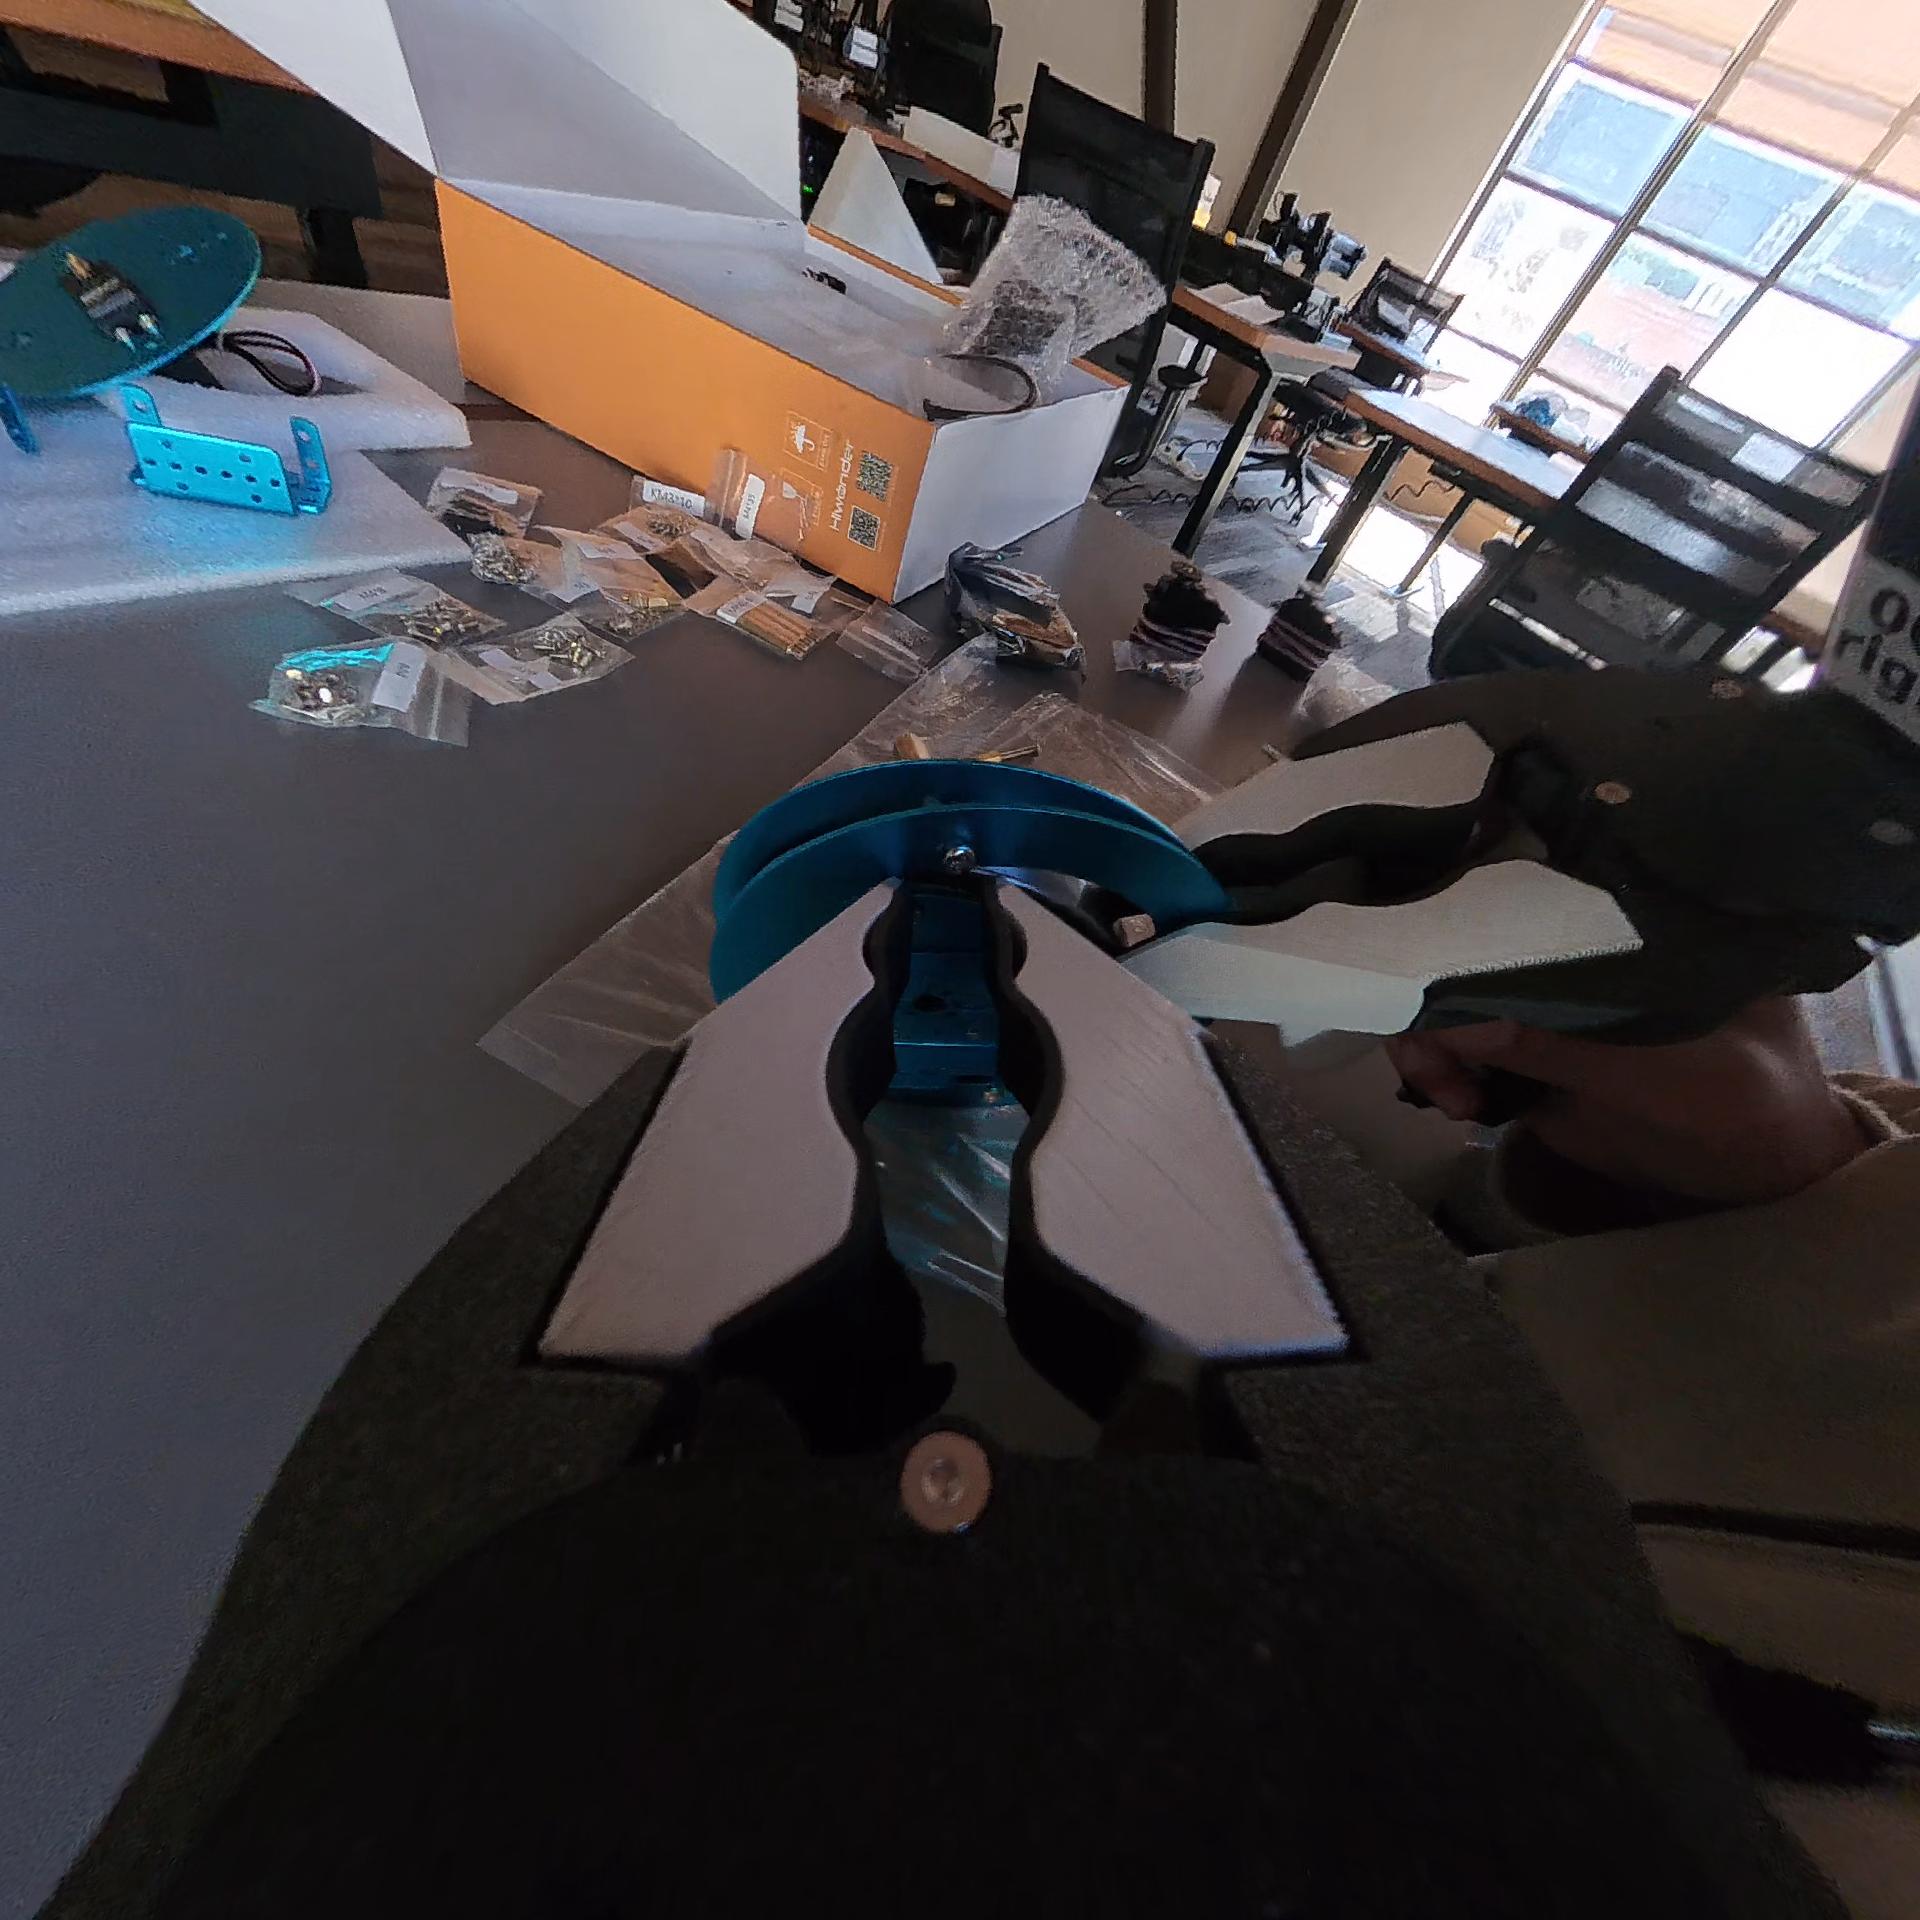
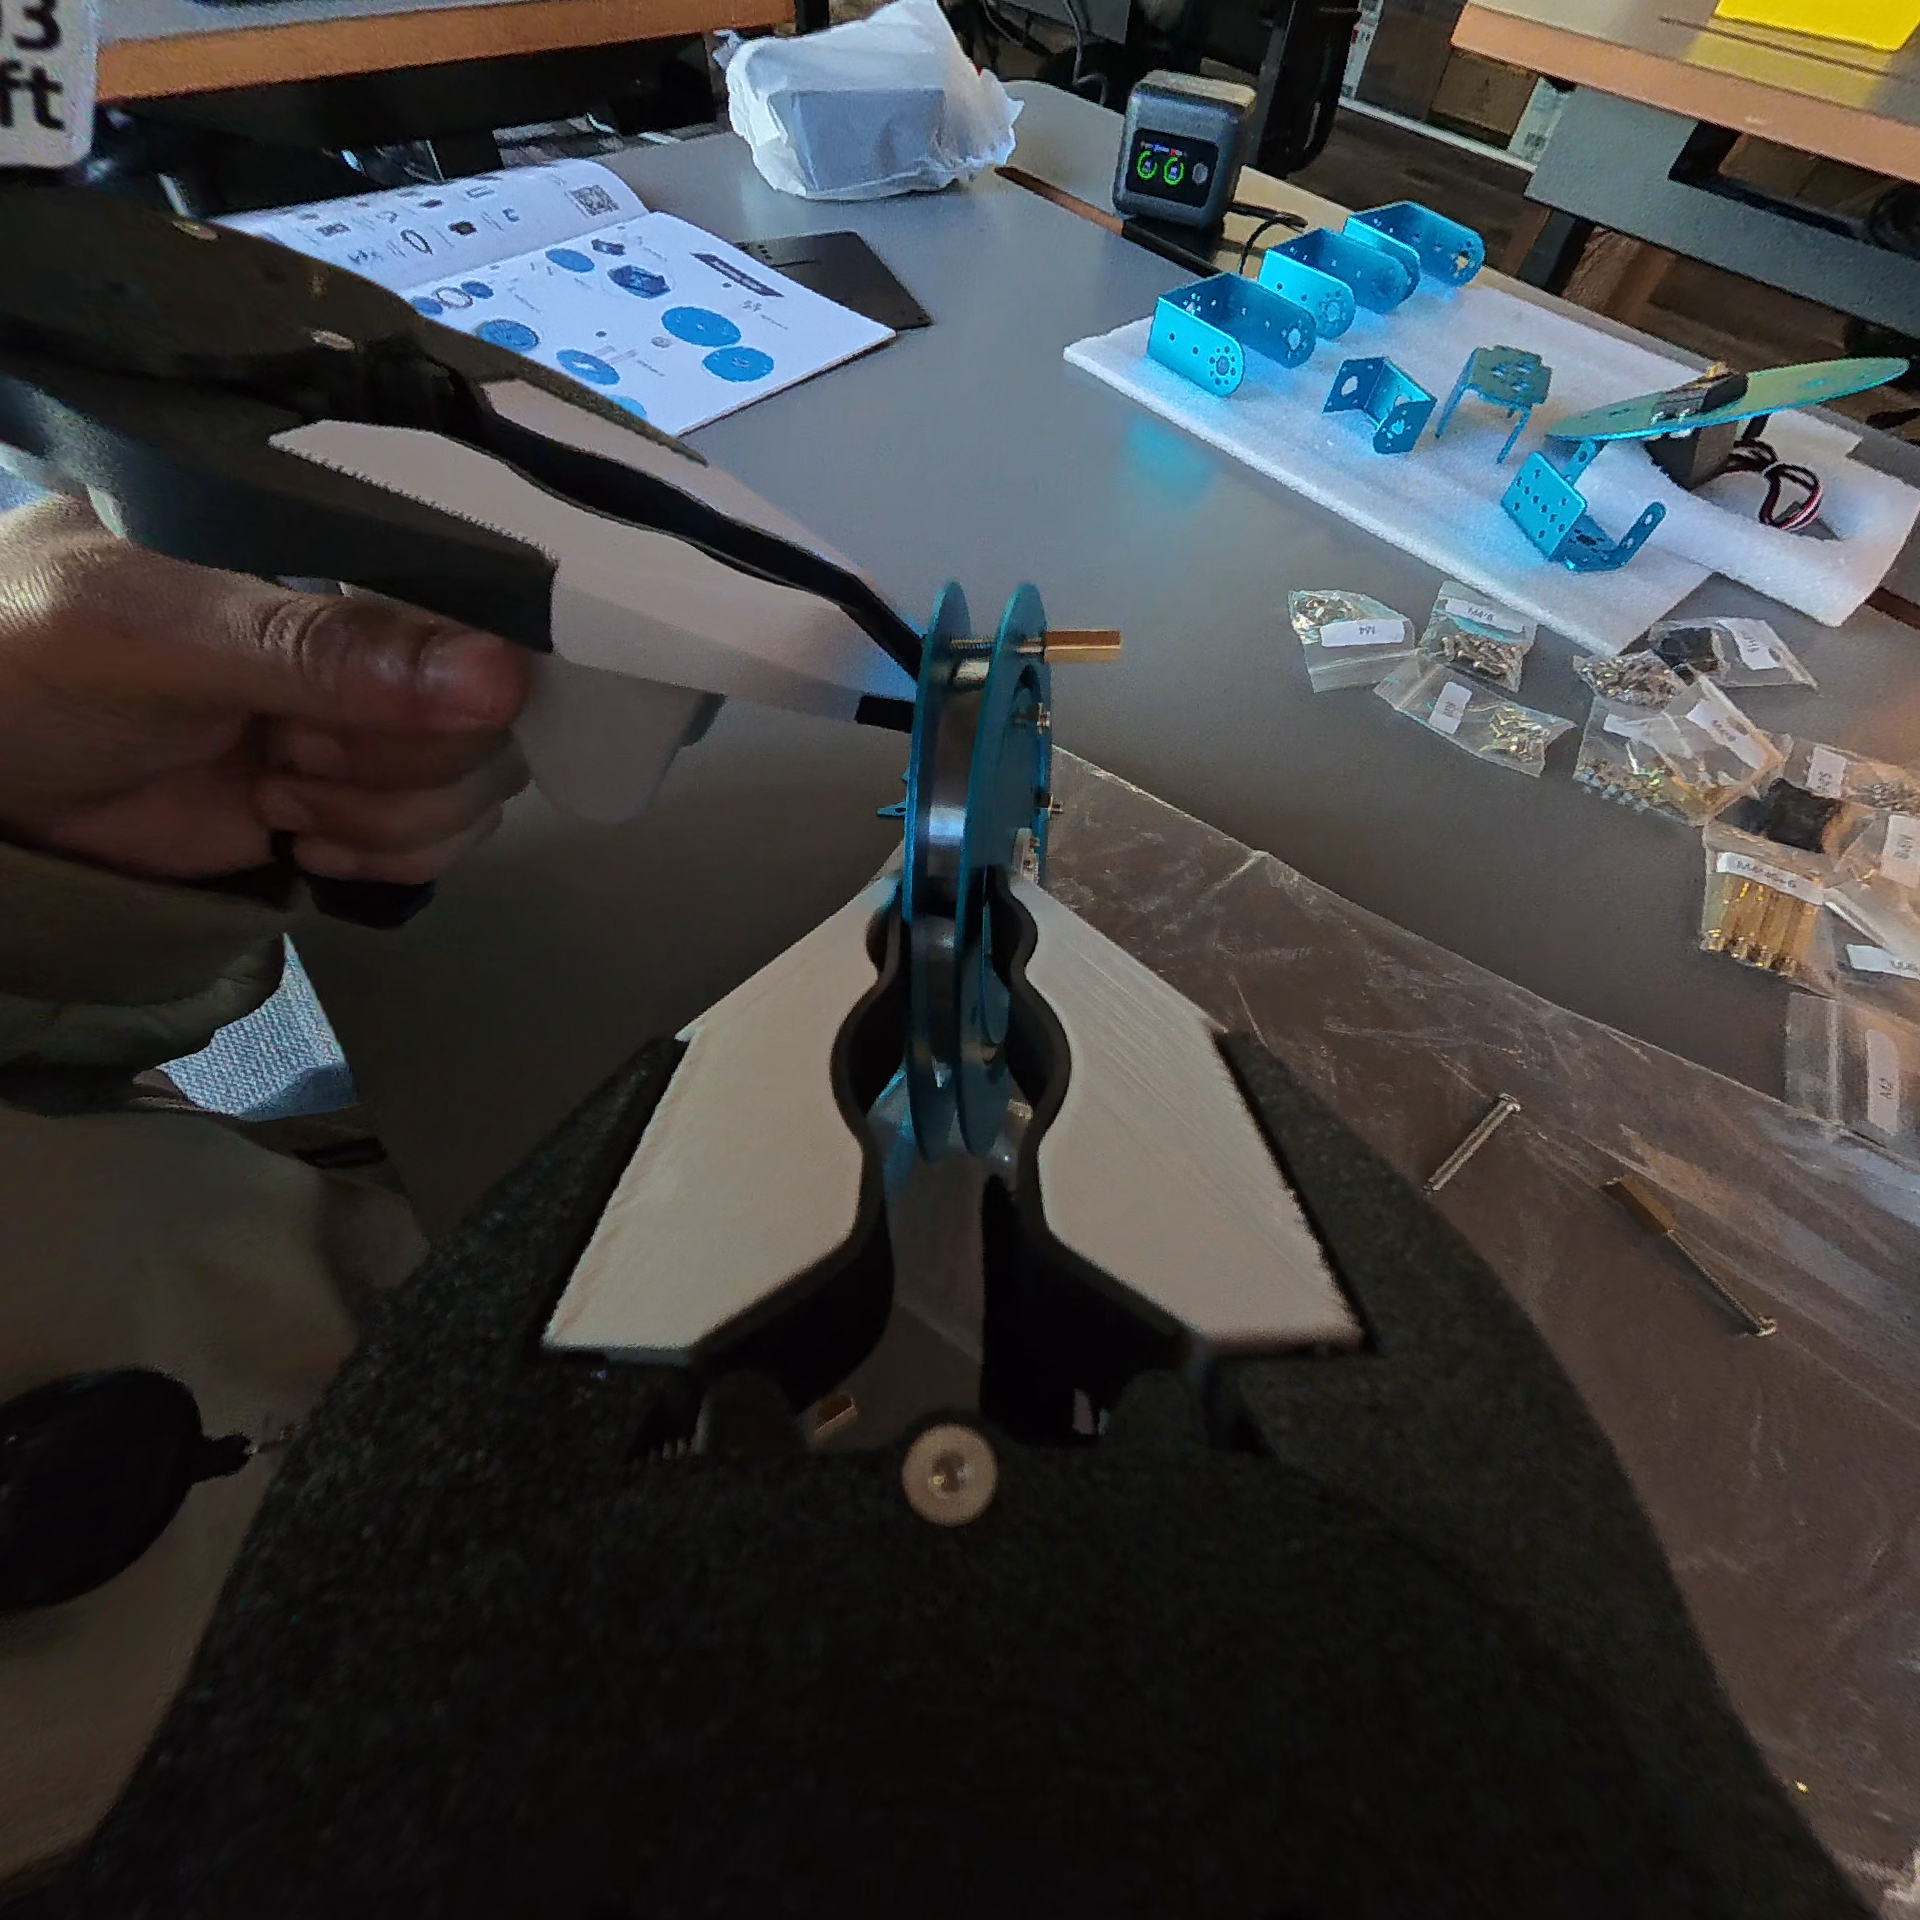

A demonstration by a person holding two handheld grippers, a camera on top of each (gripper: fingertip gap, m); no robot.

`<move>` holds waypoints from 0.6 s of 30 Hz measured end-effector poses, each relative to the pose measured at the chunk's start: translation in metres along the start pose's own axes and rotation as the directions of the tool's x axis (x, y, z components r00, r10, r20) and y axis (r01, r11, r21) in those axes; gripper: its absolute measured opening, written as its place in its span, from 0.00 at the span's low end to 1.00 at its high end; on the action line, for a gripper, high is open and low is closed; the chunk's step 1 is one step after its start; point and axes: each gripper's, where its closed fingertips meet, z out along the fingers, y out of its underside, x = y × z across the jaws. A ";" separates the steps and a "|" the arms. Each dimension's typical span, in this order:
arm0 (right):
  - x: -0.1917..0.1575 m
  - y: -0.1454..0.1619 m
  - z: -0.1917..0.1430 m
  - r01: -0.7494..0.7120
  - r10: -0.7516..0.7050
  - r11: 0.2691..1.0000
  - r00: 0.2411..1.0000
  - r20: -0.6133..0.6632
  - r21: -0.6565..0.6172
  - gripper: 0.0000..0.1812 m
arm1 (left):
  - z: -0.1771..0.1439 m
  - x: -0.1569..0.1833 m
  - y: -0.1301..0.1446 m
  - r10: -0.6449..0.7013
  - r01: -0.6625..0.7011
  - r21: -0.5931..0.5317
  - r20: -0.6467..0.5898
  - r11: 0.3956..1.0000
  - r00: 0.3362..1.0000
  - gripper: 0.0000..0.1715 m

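Observation:
A blue disc assembly [image 2: 925,790], two round metal plates joined by a screw [image 1: 958,858] and a brass standoff [image 2: 1086,641], is held in the air between both grippers. My right gripper [image 2: 961,904] is shut on its lower rim, with the plates edge-on between the fingers; it also shows in the left wrist view [image 1: 1174,894]. My left gripper [image 1: 948,904] is shut at the assembly's near side, with a small blue block [image 1: 940,1003] between its fingers. In the right wrist view it [image 2: 899,691] comes in from the left against the left plate, by the screw.
An orange and white box [image 1: 665,384] stands open at the back. Several bags of screws [image 2: 1486,717] lie on the grey table, beside a foam sheet [image 2: 1143,364] bearing blue brackets. A manual [image 2: 582,291], a plastic sheet [image 2: 1455,1039] and a loose long screw [image 2: 1470,1143] lie nearby. The tips of both grippers are at nearly the same place.

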 end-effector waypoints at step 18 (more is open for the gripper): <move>-0.009 -0.001 0.008 0.128 -0.123 0.992 0.980 -0.158 0.020 0.07 | -0.019 0.000 -0.008 -0.472 0.524 0.055 -0.365 0.850 0.803 0.25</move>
